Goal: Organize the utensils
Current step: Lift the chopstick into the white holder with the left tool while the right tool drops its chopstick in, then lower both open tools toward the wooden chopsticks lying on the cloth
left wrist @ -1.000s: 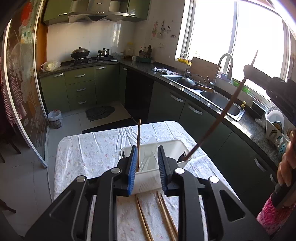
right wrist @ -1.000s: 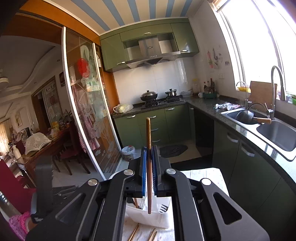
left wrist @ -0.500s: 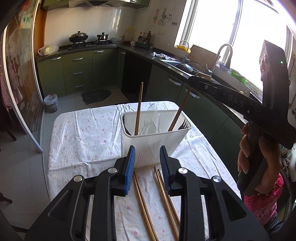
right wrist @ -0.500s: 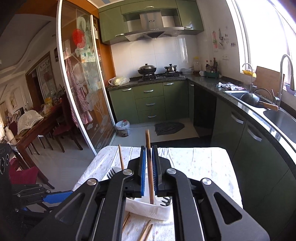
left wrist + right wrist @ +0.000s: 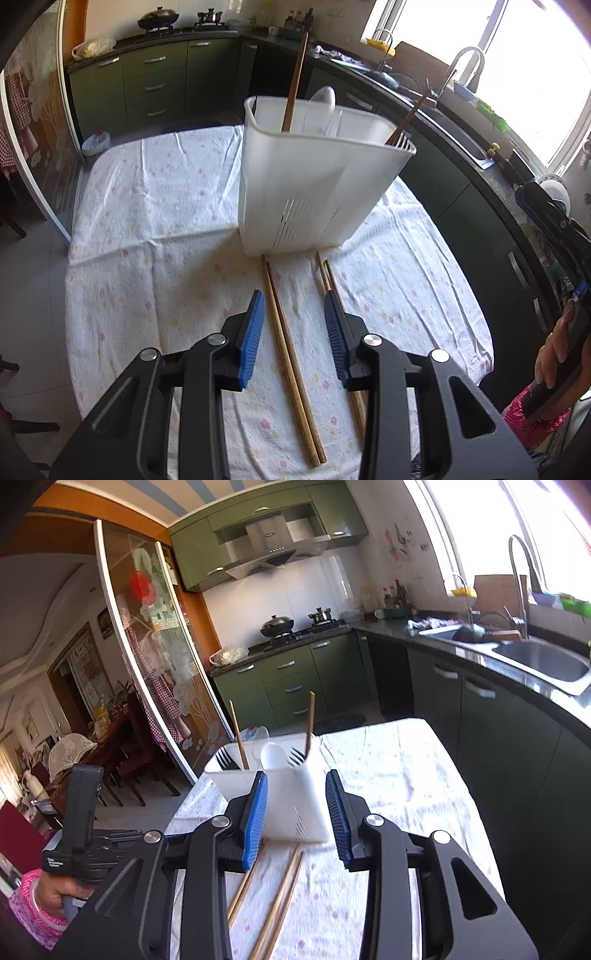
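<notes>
White plastic, slotted near its base: the utensil caddy [image 5: 317, 192] stands upright on the cloth-covered tabletop [image 5: 155, 206], and it is already partly filled; two wooden chopsticks [image 5: 293, 79] stand in it, one toward each end, with black forks [image 5: 225, 757] and a pale spoon [image 5: 274, 755] between them; that much of the sorting looks done. What is left lies on the cloth on my near side of the caddy: one pair of chopsticks [image 5: 291, 362] running toward me from its base, and a second pair [image 5: 327, 278] just beside them, partly hidden under one arm of my left tongs [image 5: 294, 334].

Those left tongs tilt down over the first pair; their jaws are opening, moderately apart, and the sticks lie on the cloth below the gap, not pinched. My right tongs [image 5: 296, 812] point at the caddy's wall from the other side; their jaws are opening too, with nothing gripped between the blue pads.

I judge the job past halfway, four sticks still to lift and stand in the caddy.
</notes>
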### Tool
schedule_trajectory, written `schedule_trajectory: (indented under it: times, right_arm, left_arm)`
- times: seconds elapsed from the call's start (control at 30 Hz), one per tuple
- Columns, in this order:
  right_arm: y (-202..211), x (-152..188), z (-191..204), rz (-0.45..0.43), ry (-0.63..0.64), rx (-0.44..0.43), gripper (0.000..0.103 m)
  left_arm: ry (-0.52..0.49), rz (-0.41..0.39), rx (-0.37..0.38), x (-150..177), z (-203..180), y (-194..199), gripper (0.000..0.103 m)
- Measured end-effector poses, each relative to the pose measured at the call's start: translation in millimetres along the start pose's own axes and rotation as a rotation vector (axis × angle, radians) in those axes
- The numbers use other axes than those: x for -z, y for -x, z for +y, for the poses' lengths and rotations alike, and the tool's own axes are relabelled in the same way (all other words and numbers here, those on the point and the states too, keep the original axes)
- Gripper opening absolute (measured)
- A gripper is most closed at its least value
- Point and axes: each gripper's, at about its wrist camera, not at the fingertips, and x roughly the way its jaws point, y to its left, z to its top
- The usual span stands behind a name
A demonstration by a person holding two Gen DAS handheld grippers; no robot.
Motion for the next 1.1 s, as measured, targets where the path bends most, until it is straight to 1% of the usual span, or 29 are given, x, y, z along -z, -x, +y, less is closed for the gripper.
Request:
schedule_trajectory:
  times: [0.1,0.17,0.3,0.43,0.63,0.9,0.97,1.1]
  right_arm:
    - [3,18,-24,0.041,-0.074,-0.002,0.033]
    - [4,24,-35,0.062,-0.094,0.004,0.033]
    - [8,33,-43,0.068,-0.106,0.004,0.034]
    - [10,31,-43,0.066,-0.110,-0.002,0.034]
    - [6,31,-42,0.080,-0.119,-0.017,0.034]
    - [0,26,-34,0.095,-0.114,-0.019,0.034]
    - [-1,25,-33,0.095,-0.116,-0.016,0.038]
    - [-1,25,-31,0.098,-0.113,-0.018,0.038]
  left_arm:
    - [0.029,0.082,0.019,8,2,-27,0.032]
    - [0.041,0.123,0.026,12,3,-44,0.032]
    - [0.068,0.173,0.007,15,6,-70,0.032]
    - [0.077,0.177,-0.029,13,10,-82,0.032]
    - [0.073,0.169,-0.078,11,18,-84,0.032]
    - [0.064,0.175,-0.105,13,25,-85,0.032]
    - [0.068,0.175,-0.103,14,27,-84,0.032]
    - [0.061,0.176,-0.113,15,31,-80,0.033]
